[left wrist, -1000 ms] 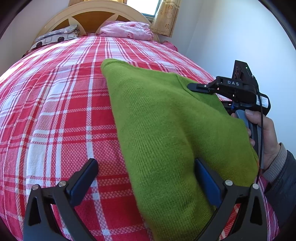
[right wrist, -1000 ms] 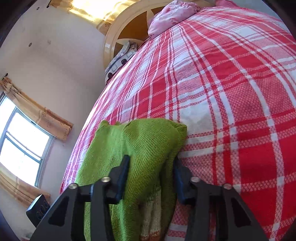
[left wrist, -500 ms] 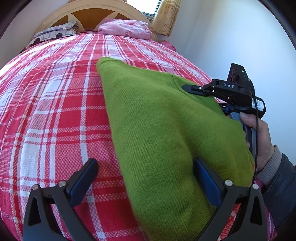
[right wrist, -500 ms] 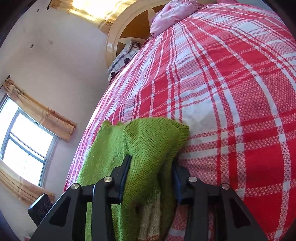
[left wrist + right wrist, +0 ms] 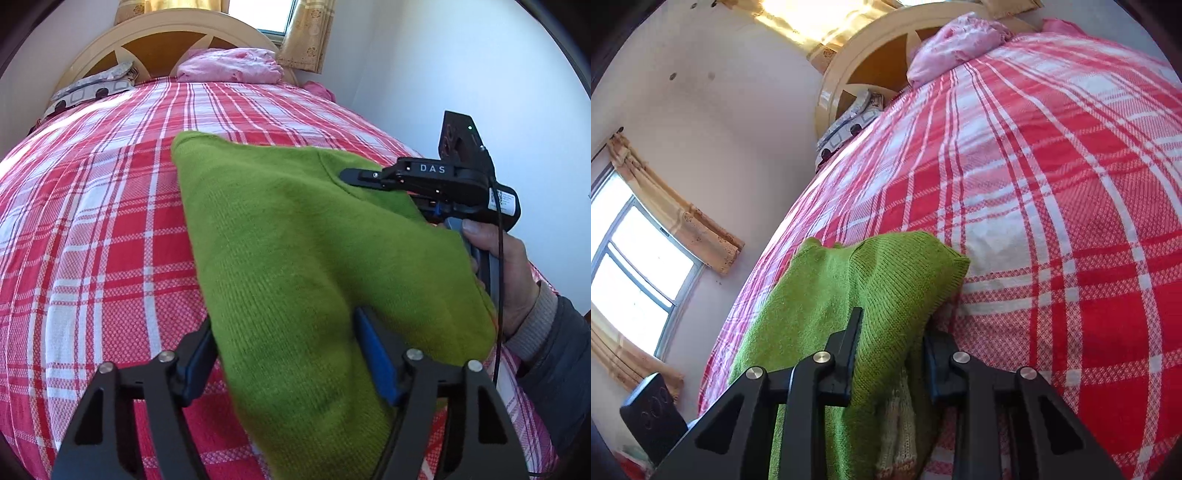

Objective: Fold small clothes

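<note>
A green knitted garment (image 5: 295, 236) lies folded on the red plaid bedspread (image 5: 92, 221). My left gripper (image 5: 284, 354) is shut on its near edge, with the cloth bunched between the blue pads. My right gripper (image 5: 892, 347) is shut on the other edge of the same garment (image 5: 886, 280); a cream ribbed hem hangs below the fingers. In the left wrist view the right gripper (image 5: 354, 175) sits on the garment's right side, held by a hand.
A pink pillow (image 5: 229, 68) and a patterned pillow (image 5: 92, 88) lie by the wooden headboard (image 5: 166, 40). A white wall runs close along the bed's right side. A window with yellow curtains (image 5: 668, 218) is in the right wrist view.
My left gripper's jaws have closed from wide open onto the garment's near edge. The right gripper keeps its hold and has barely moved.
</note>
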A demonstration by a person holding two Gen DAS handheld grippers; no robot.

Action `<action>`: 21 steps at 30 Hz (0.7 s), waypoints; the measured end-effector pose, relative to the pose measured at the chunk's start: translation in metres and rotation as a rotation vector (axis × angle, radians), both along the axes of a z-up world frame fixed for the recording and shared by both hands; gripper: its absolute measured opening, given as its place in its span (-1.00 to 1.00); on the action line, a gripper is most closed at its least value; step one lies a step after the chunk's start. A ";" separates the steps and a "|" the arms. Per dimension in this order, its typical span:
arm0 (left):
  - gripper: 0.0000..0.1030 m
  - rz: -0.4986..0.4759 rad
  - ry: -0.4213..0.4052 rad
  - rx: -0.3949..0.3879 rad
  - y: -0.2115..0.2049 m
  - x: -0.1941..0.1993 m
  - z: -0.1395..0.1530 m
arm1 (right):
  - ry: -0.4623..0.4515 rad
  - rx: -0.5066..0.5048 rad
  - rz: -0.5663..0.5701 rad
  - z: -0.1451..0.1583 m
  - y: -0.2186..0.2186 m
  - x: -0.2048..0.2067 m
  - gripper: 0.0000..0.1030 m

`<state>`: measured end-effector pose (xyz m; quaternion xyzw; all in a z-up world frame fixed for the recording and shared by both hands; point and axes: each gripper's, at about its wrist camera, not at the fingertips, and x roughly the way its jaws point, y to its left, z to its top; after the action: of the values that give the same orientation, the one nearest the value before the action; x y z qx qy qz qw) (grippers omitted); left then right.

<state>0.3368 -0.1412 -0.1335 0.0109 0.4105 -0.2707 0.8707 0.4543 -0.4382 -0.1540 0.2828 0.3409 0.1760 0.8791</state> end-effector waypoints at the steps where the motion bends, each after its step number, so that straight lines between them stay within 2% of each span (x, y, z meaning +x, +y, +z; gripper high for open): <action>1: 0.30 -0.001 0.000 0.001 0.000 0.000 0.001 | -0.023 -0.003 0.006 0.003 0.001 -0.004 -0.46; 4: 0.07 0.001 -0.015 0.010 -0.001 -0.005 0.006 | -0.047 -0.022 0.006 0.007 0.003 -0.008 -0.46; 10: -0.14 -0.006 -0.003 0.026 0.002 -0.005 0.014 | -0.039 -0.105 -0.031 0.012 0.011 -0.015 -0.49; 13: -0.19 -0.012 -0.004 0.037 0.003 -0.008 0.020 | -0.041 -0.133 -0.043 0.016 0.016 -0.024 -0.49; 21: -0.23 -0.026 -0.023 0.069 0.010 -0.026 0.036 | -0.052 -0.116 -0.054 0.028 0.028 -0.048 -0.50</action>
<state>0.3110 -0.1315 -0.0971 0.0494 0.4092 -0.2674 0.8710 0.4062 -0.4100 -0.1258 0.2360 0.3197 0.1394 0.9070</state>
